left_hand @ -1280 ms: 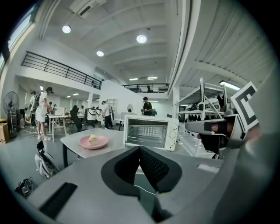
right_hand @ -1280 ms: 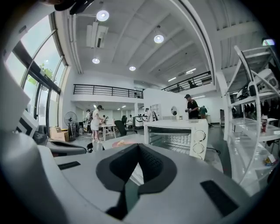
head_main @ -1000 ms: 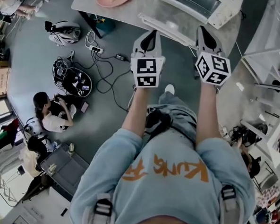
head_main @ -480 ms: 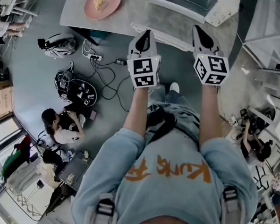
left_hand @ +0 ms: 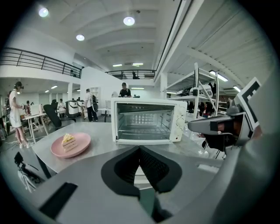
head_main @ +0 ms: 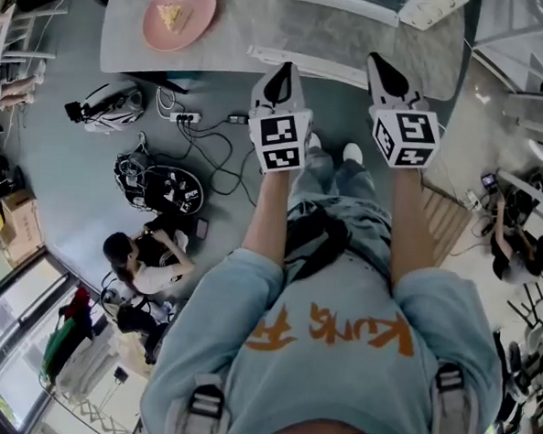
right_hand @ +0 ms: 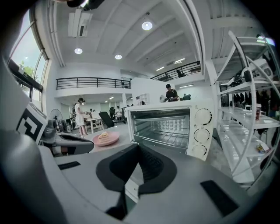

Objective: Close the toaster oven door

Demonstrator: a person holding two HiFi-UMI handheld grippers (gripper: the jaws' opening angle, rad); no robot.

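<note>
On the far left of the grey surface (head_main: 292,29) sits a round pink plate (head_main: 178,13) carrying a slice of yellow cake, well apart from both grippers. The left gripper (head_main: 284,70) has its black jaws pressed together with nothing between them, and it points at the white toaster oven (left_hand: 146,120), which stands straight ahead of it on the surface. The oven's door (head_main: 308,64) hangs open – a long white strip at the near edge of the surface, just beyond the left gripper's tip and just left of the right gripper's; whether either touches it I cannot tell. The right gripper (head_main: 384,62) is likewise closed and empty, the oven (right_hand: 170,129) ahead and slightly right of its jaws, wire rack inside, three round dials down its right panel. Each gripper's cube bears black-and-white square markers. Across the person's light blue shirt (head_main: 336,353) orange letters – upside down in the head view – read KUNG, then perhaps FU.
</note>
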